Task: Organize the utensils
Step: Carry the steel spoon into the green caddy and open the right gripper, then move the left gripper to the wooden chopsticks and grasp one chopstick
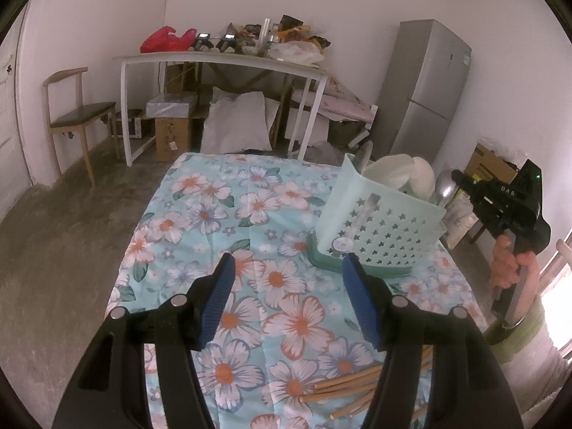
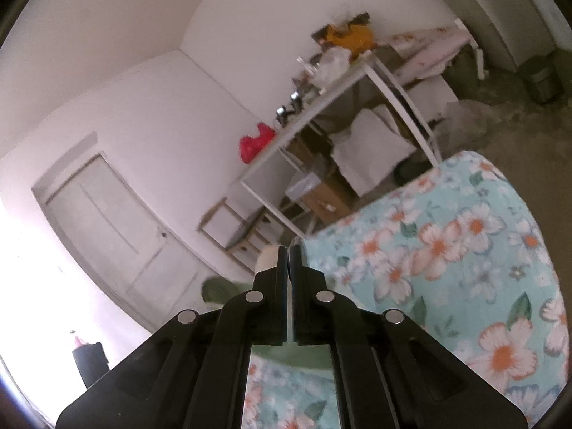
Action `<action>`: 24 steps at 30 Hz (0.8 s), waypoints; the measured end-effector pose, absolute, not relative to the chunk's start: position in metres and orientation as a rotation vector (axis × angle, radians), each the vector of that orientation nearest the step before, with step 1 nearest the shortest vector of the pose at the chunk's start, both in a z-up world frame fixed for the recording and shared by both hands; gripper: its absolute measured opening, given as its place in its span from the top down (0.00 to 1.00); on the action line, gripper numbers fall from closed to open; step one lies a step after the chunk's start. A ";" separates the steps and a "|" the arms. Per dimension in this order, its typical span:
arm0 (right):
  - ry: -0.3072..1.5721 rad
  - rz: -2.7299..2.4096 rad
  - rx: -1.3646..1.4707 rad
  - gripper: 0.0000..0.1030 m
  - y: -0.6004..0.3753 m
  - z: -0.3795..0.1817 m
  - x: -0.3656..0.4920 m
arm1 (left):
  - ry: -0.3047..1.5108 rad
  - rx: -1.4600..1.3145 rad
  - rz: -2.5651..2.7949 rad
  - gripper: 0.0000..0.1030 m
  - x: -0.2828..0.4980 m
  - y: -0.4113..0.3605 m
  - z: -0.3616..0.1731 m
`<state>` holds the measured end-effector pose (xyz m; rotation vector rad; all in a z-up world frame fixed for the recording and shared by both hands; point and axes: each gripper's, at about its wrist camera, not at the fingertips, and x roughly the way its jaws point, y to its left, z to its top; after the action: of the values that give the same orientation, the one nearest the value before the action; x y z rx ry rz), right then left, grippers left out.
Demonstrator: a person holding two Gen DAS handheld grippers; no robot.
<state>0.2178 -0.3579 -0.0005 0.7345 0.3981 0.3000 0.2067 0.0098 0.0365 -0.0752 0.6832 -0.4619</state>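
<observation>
In the left wrist view the left claw fills the lower part of the frame: matte black plastic arms with round silver pins, ending in two blue ribbed pads that stand wide apart with only the cloth showing between them, so it is released. Beneath it lies the surface, covered by a soft pale-blue cloth printed with large white flowers with orange centres.

Just beyond the right pad, in the centre right of the frame, stands a mint-green plastic basket, its thin wall punched with small star-shaped holes and its base sitting in a darker green tray. Rounded white bowls and a shiny metal spoon rise from behind its wall; a flat metal utensil shows faintly through the star holes.

At the lower right, a loose bundle of slim, round wooden chopsticks lies on the cloth, partly hidden under the claw's right arm.

At the right edge a hand grips the handle of the right claw's black body.

In the right wrist view, tilted and somewhat blurred, the right claw is clenched: its pads sit nearly together, a thin slit between them, and nothing is visibly held. The flowered cloth curves along the right of that frame.
</observation>
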 end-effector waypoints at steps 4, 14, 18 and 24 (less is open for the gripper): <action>0.409 0.250 0.668 0.78 -0.357 0.009 0.209 | 0.690 -0.078 -0.470 0.38 0.207 0.008 0.035; 0.375 0.158 0.550 0.61 -0.356 0.033 0.184 | 0.690 -0.092 -0.472 0.33 0.203 0.009 0.033; 0.368 0.135 0.533 0.53 -0.356 0.041 0.171 | 0.686 -0.097 -0.475 0.31 0.201 0.010 0.033; 0.462 0.054 0.432 0.32 -0.334 0.038 0.153 | 0.690 -0.115 -0.489 0.29 0.197 0.012 0.029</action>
<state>0.1530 -0.3337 0.0384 0.4317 0.4624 0.0543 0.1966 0.0123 0.0291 -0.1154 0.6902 -0.4892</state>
